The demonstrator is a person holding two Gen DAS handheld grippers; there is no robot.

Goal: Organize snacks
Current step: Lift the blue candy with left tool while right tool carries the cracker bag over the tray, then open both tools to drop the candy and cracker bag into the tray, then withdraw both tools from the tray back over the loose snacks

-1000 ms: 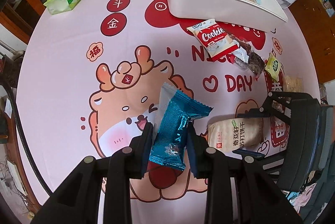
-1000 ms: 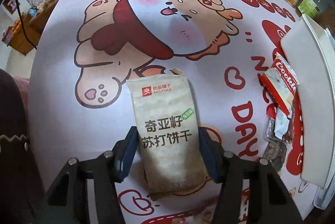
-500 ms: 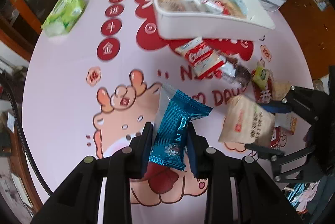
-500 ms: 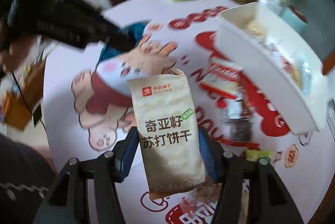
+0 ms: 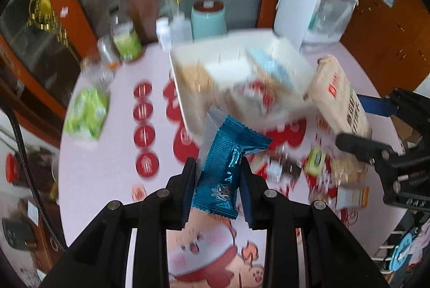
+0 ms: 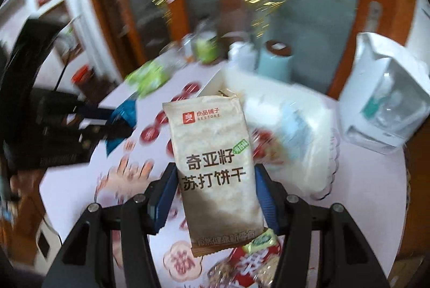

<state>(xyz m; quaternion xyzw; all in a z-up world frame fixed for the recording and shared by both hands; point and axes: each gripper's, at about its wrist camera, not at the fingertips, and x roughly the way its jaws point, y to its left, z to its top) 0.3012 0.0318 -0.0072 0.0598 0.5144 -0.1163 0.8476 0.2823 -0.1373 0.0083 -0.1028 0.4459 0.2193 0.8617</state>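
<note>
My left gripper (image 5: 217, 185) is shut on a blue foil snack packet (image 5: 228, 167) and holds it above the pink tablecloth, in front of the white snack tray (image 5: 188, 110). My right gripper (image 6: 215, 196) is shut on a beige soda cracker pack (image 6: 212, 161), lifted in the air near the tray (image 6: 309, 169). The cracker pack also shows at the right of the left wrist view (image 5: 338, 99). The tray holds several snacks, blurred. Loose snacks (image 5: 314, 164) lie on the table right of the blue packet.
A green tissue pack (image 5: 86, 113) lies at the table's left. Bottles (image 5: 126, 40) and a light blue canister (image 5: 208, 21) stand at the far edge. A white appliance (image 5: 311, 5) stands behind the tray. A wooden cabinet lies beyond the table.
Both grippers have risen and tilted up toward the tray, each with its snack held. The cracker pack has come off the table. The views are blurred by motion.
</note>
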